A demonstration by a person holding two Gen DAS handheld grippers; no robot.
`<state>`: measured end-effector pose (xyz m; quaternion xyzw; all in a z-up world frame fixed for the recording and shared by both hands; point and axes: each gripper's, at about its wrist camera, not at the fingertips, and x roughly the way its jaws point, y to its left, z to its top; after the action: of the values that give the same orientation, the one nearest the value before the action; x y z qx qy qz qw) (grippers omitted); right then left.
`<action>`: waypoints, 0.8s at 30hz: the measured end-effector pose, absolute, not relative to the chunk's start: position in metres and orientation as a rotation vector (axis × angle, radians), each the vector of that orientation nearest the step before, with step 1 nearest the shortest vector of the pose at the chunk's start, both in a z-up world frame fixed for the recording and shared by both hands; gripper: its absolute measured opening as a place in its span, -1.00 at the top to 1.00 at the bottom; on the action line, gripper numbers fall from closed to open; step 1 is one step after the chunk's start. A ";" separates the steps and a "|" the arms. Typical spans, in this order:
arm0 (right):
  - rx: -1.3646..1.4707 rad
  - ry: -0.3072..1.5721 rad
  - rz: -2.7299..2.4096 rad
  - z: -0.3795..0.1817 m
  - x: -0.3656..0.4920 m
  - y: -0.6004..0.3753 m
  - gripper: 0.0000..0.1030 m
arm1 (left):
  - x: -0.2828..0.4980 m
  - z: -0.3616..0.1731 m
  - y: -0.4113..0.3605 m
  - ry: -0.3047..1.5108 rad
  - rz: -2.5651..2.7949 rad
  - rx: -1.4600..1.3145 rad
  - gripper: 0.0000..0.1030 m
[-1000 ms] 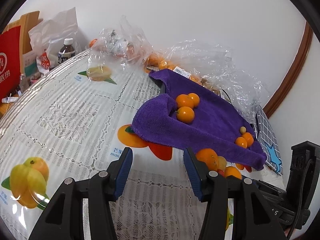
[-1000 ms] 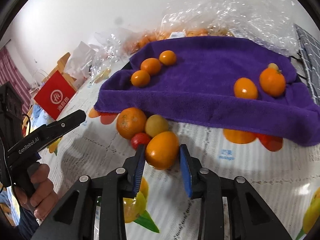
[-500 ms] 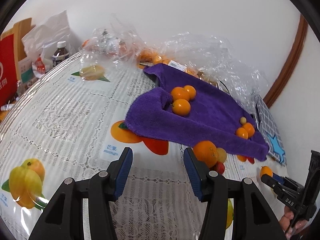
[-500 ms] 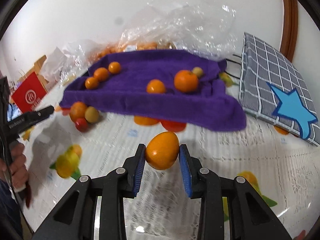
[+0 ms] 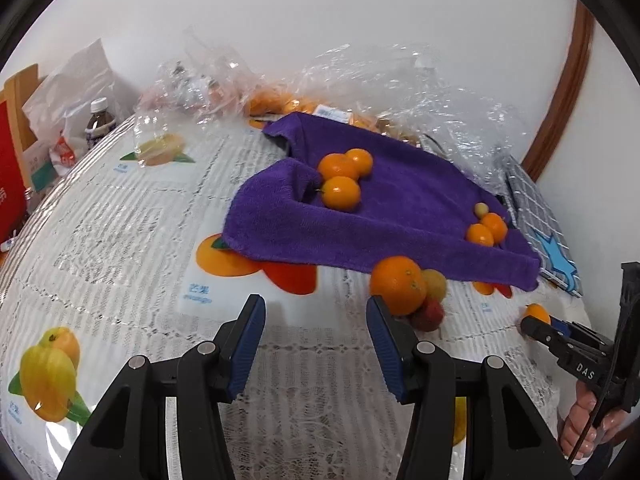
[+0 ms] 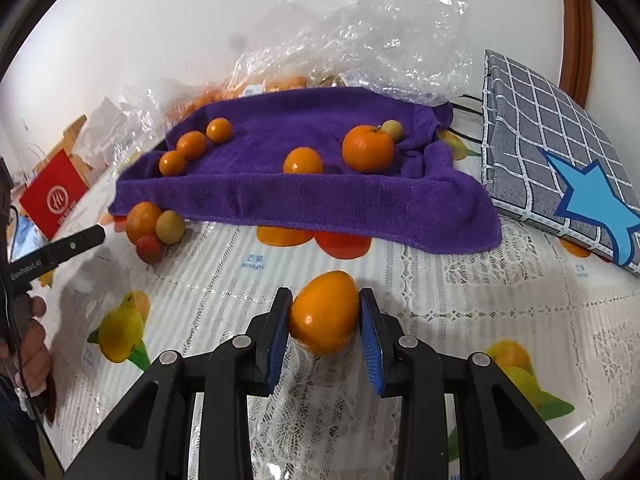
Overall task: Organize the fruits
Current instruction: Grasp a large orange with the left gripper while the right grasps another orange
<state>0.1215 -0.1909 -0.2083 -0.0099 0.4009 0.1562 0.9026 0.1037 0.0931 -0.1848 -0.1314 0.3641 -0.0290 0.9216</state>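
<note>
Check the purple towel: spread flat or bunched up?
Bunched, not flat. The purple towel has its near edge rolled into a ridge, its right end crumpled, and a fold humps up beside the three oranges.

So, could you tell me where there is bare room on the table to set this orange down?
The tablecloth is free between the purple towel front edge and the right gripper, and rightward below the checked cushion. It is crowded at the towel's left corner, where three fruits cluster.
</note>
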 end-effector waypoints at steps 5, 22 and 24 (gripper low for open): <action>0.035 0.801 0.299 -0.204 0.118 -0.204 0.35 | 0.115 -0.178 0.079 0.743 -0.160 -0.314 0.02; 0.042 0.798 0.303 -0.203 0.115 -0.203 0.35 | 0.151 -0.190 0.053 0.819 -0.199 -0.303 0.25; 0.049 0.803 0.300 -0.204 0.117 -0.204 0.35 | 0.146 -0.188 0.058 0.798 -0.198 -0.319 0.25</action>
<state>0.1166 -0.2042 -0.2038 0.0239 0.3891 0.1454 0.9093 0.1464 0.0582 -0.1880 -0.1543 0.3864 -0.0958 0.9043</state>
